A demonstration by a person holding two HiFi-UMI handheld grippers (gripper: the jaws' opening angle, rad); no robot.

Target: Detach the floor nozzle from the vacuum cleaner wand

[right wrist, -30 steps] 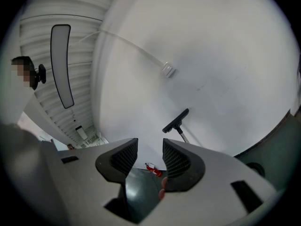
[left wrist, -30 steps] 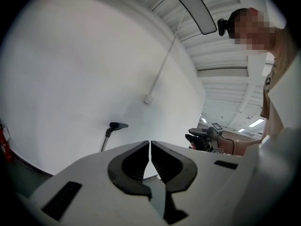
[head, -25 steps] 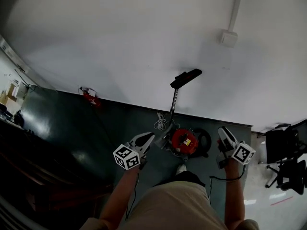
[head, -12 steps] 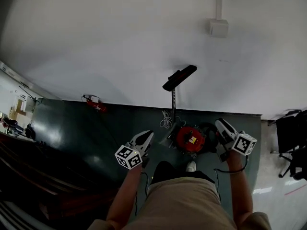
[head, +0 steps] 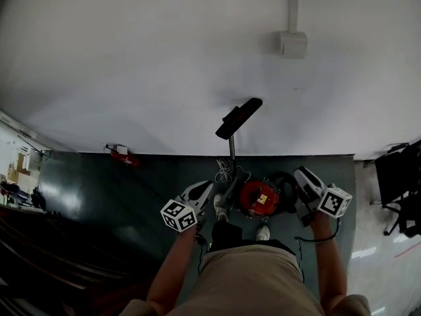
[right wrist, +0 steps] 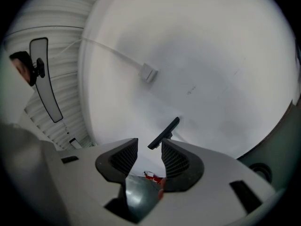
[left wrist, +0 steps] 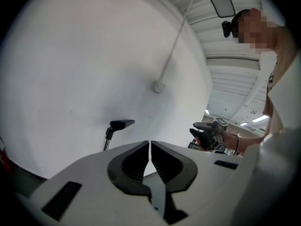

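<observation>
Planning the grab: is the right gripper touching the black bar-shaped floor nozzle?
Apart. Head view: right gripper sits beside the round red vacuum body, far from the black floor nozzle.

The person stepped forward: a dark trouser leg [head: 227,232] came up close to the red vacuum body [head: 258,199], beside the left gripper [head: 207,187]. The right gripper [head: 302,174] drew nearer the vacuum's black hose [head: 285,188].

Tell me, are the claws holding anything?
No, nothing is held. The left claw is shut and empty, the right claw open and empty; the floor nozzle stands ahead, untouched.
</observation>
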